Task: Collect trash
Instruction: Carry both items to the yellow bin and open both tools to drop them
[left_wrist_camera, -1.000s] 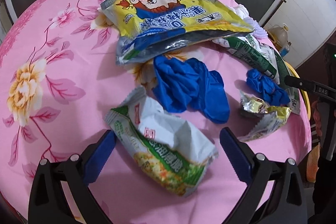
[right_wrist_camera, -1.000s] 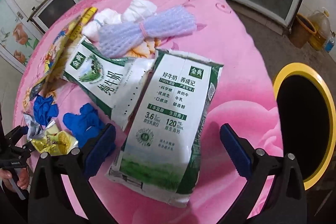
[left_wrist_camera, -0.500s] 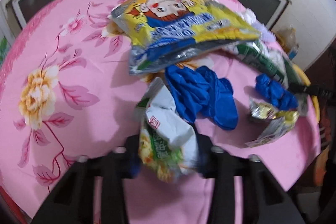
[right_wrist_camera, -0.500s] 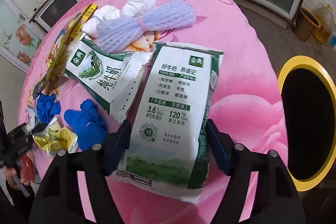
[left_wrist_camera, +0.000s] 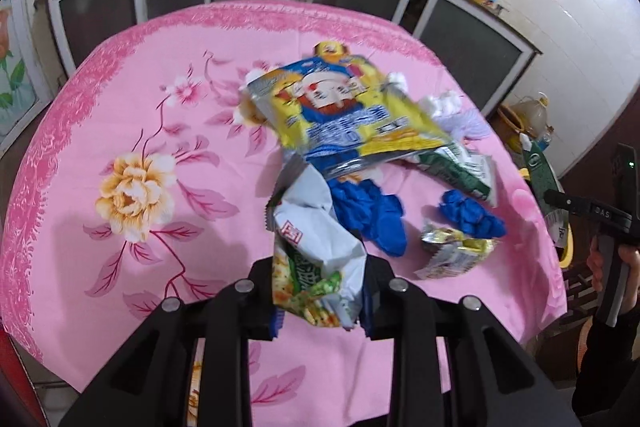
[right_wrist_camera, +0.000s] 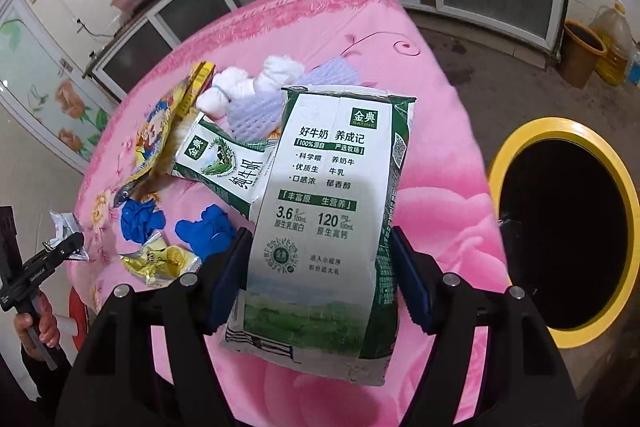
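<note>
Left gripper clamped on a crumpled snack wrapper, lifted over the pink tablecloth. Right gripper clamped on a flattened milk carton; yellow-rimmed bin at its 3 o'clock. Blue gloves at 12 o'clock of the wrapper.

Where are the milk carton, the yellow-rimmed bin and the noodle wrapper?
milk carton (right_wrist_camera: 328, 187), right wrist view, printed front.
yellow-rimmed bin (right_wrist_camera: 532, 135), right wrist view, upper rim.
noodle wrapper (left_wrist_camera: 316, 251), left wrist view, crumpled middle.

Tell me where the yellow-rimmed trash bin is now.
In the right wrist view, the yellow-rimmed trash bin stands on the floor at the right, beside the pink table, just right of the milk carton in the right gripper.
</note>
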Action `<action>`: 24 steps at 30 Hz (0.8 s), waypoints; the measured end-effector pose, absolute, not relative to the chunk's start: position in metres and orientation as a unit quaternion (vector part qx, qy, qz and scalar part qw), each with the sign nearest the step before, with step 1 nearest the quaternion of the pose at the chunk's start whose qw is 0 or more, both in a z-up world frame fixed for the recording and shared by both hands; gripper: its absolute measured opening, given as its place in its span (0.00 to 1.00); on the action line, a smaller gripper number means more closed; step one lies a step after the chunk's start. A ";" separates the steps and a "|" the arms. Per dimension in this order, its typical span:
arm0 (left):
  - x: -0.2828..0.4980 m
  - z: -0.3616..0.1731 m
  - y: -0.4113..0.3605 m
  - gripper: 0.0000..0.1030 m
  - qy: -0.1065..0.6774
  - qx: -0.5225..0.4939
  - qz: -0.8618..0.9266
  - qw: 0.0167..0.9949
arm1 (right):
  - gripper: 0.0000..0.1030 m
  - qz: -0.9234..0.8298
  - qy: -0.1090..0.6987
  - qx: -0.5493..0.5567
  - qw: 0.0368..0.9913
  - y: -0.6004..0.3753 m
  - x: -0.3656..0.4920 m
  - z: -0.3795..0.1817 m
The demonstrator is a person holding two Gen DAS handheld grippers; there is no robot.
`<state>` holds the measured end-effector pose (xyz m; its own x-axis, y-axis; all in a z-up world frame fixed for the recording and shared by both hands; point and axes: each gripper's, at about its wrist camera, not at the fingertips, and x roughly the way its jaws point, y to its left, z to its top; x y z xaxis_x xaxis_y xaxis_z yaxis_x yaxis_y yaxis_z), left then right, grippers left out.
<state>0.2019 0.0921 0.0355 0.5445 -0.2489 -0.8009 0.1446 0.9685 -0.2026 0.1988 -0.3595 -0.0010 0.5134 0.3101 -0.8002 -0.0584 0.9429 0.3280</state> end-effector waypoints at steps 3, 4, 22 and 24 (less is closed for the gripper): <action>0.196 0.042 0.079 0.25 0.459 -0.046 -0.128 0.878 | 0.64 0.105 0.478 0.137 0.861 -0.366 0.191 -0.001; 0.196 0.043 0.075 0.25 0.459 -0.044 -0.133 0.877 | 0.64 0.102 0.475 0.139 0.863 -0.370 0.186 0.000; 0.231 0.066 -0.171 0.25 0.429 0.036 -0.356 0.829 | 0.64 -0.035 0.422 0.206 0.882 -0.529 0.131 -0.005; 0.237 0.067 -0.206 0.25 0.424 0.044 -0.384 0.819 | 0.64 -0.056 0.420 0.210 0.881 -0.546 0.130 -0.009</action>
